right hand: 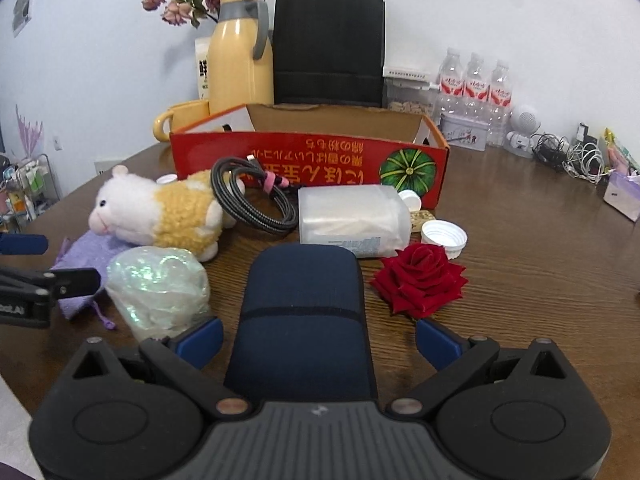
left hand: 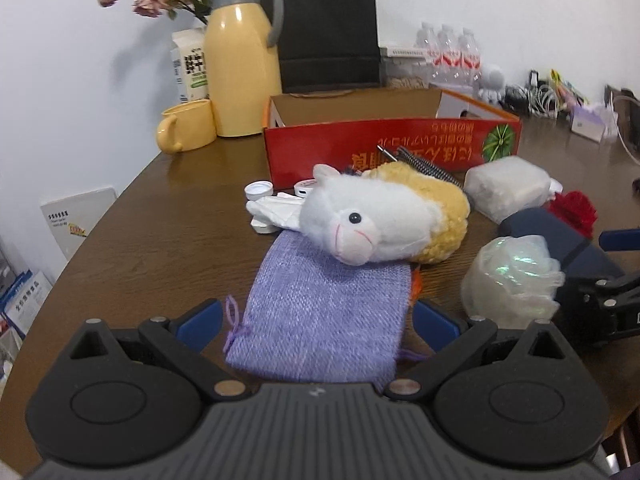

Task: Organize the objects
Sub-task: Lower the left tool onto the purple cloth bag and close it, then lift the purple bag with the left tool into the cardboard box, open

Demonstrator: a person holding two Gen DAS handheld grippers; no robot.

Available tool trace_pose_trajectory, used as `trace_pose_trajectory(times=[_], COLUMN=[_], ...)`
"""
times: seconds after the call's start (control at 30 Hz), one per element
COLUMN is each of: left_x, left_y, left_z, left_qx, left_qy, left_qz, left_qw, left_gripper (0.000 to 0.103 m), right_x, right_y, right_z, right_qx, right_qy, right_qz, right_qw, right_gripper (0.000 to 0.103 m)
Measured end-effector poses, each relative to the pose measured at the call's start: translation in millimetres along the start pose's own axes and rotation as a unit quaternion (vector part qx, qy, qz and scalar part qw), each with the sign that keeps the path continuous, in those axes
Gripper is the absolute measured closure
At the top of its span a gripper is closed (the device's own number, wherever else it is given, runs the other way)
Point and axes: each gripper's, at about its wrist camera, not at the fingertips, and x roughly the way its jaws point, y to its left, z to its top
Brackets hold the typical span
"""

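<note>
Both grippers' jaws stand apart: left gripper (left hand: 316,322) straddles the purple pouch (left hand: 324,312), right gripper (right hand: 319,338) the navy case (right hand: 302,320), each lying lengthwise toward the red box (right hand: 308,160)

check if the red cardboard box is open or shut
Open. The red cardboard box has no lid on top, and its brown inside walls show in both views.
</note>
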Motion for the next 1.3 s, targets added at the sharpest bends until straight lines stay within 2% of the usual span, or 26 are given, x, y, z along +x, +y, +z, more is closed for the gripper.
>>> trace_pose_trajectory(times=[0.1, 0.2, 0.3, 0.4, 0.47, 0.5, 0.57, 0.63, 0.7, 0.77, 0.8, 0.93, 1.3], left_x=[12, 25, 24, 21, 19, 18, 15, 12, 9, 6, 4, -7, -52], left_y=[3, 10, 16, 18, 19, 18, 16, 16, 17, 19, 20, 26, 32], left_z=[3, 0, -4, -6, -5, -5, -5, -5, -4, -3, -3, -2, 24], left_qx=[0.002, -0.017, -0.030, -0.037, -0.039, -0.037, -0.030, -0.028, -0.030, -0.029, -0.029, -0.037, -0.040], left_qy=[0.009, 0.027, 0.017, 0.011, 0.006, 0.004, 0.001, -0.001, -0.004, -0.009, -0.010, -0.027, -0.108], left_qz=[-0.010, -0.023, -0.036, -0.045, -0.052, -0.051, -0.039, -0.032, -0.026, -0.018, -0.017, -0.024, -0.027], left_qw=[0.9999, 0.9992, 0.9988, 0.9982, 0.9979, 0.9980, 0.9988, 0.9991, 0.9992, 0.9994, 0.9994, 0.9987, 0.9930], left_gripper=[0.000, 0.000, 0.000, 0.000, 0.010, 0.015, 0.031, 0.040, 0.054, 0.082, 0.086, 0.094, 0.096], right_x=[8, 14, 14, 14, 13, 12, 12, 11, 10, 8, 8, 4, -17], right_y=[0, -1, -1, -2, 0, 0, 1, 1, 0, 1, 1, 0, -3], right_z=[1, 1, -1, 0, 0, 1, 1, 1, 0, 0, 0, -1, 2], right_qx=[0.000, 0.005, 0.008, 0.006, 0.001, -0.001, -0.003, -0.005, -0.005, -0.005, -0.006, -0.003, 0.004], right_qy=[0.006, 0.011, 0.008, 0.005, 0.004, 0.003, 0.002, -0.001, -0.004, -0.007, -0.009, -0.014, -0.045], right_qz=[0.003, 0.011, 0.013, 0.016, 0.019, 0.020, 0.020, 0.021, 0.021, 0.020, 0.019, 0.020, 0.021], right_qw=[1.000, 1.000, 1.000, 1.000, 1.000, 1.000, 1.000, 1.000, 1.000, 1.000, 1.000, 1.000, 0.999], right_gripper=[0.003, 0.008, 0.010, 0.018, 0.029, 0.031, 0.033, 0.035, 0.036, 0.038, 0.039, 0.041, 0.042])
